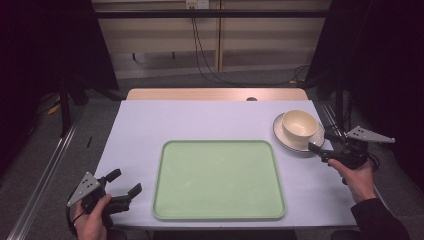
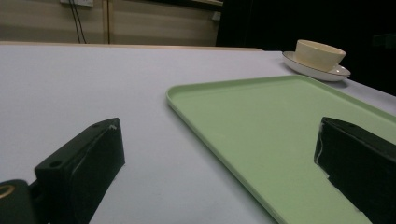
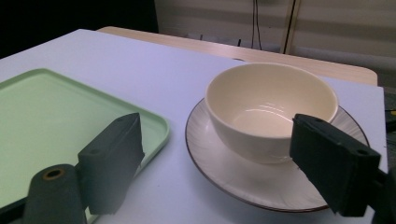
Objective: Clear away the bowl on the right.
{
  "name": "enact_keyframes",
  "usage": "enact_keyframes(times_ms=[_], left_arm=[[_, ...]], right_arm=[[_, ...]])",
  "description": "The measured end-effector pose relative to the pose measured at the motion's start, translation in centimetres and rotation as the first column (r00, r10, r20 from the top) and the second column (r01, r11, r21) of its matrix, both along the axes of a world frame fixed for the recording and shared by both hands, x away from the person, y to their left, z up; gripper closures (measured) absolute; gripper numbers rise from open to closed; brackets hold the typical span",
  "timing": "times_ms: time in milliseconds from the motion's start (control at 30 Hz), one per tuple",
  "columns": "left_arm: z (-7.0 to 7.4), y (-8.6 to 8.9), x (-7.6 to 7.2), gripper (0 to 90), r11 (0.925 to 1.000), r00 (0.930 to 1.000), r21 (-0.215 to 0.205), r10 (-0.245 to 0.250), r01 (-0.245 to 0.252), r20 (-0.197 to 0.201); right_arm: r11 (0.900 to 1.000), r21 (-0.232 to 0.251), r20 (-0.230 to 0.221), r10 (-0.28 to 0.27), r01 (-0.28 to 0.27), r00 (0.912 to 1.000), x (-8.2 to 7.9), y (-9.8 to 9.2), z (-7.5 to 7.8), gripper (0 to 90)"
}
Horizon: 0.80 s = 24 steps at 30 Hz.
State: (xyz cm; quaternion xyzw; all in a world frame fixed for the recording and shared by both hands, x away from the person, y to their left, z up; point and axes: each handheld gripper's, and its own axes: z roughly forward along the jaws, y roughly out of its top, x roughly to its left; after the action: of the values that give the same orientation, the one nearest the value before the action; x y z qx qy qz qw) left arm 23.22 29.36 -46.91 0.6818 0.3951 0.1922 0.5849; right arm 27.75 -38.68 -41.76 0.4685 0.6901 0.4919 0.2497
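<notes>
While the pale green rectangular plastic tray (image 1: pixel 219 180) lies empty at the centre of the light lavender surface (image 1: pixel 210 120), a cream ceramic bowl (image 1: pixel 299 123) sits on a white round saucer (image 1: pixel 286 137) at the far right. Left hand-held gripper (image 1: pixel 124 184) and right hand-held gripper (image 1: pixel 320 141) are released, jaws apart, grasping nothing.

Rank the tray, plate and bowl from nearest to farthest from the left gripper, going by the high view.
From the left gripper:
1. Green tray, just to its right, mid-table.
2. Plate, far right.
3. Bowl, sitting on that plate; too close to separate from it.
</notes>
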Motion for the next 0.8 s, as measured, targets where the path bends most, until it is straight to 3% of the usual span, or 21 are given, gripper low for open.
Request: enact_keyframes(times_ms=[400,433,567,667,800], left_arm=[[0.0,0.0,-0.1,1.7,1.0,1.0,0.008,-0.004,0.004,0.003],[0.0,0.1,0.0,1.7,0.9999,1.0,0.012,-0.007,0.007,0.002],[0.0,0.0,0.0,1.7,0.9999,0.9999,0.005,-0.01,0.01,0.0],[0.0,0.0,0.0,1.7,0.9998,0.9999,0.013,-0.012,0.012,0.001],[0.0,0.1,0.0,1.7,0.9999,1.0,0.012,-0.008,0.008,0.0]], right_arm=[[0.999,-0.047,-0.055,-0.007,0.005,0.9985,2.4,-1.7,0.9,24.7],[0.998,-0.067,-0.076,-0.013,0.008,0.997,2.9,-1.9,0.9,25.5],[0.995,-0.096,-0.091,-0.023,0.015,0.9955,3.6,-2.1,0.9,26.9],[0.993,-0.12,-0.153,-0.026,0.008,0.9879,4.7,-2.6,0.9,29.7],[0.99,-0.141,-0.192,-0.046,0.019,0.9803,6.1,-3.4,0.6,29.7]])
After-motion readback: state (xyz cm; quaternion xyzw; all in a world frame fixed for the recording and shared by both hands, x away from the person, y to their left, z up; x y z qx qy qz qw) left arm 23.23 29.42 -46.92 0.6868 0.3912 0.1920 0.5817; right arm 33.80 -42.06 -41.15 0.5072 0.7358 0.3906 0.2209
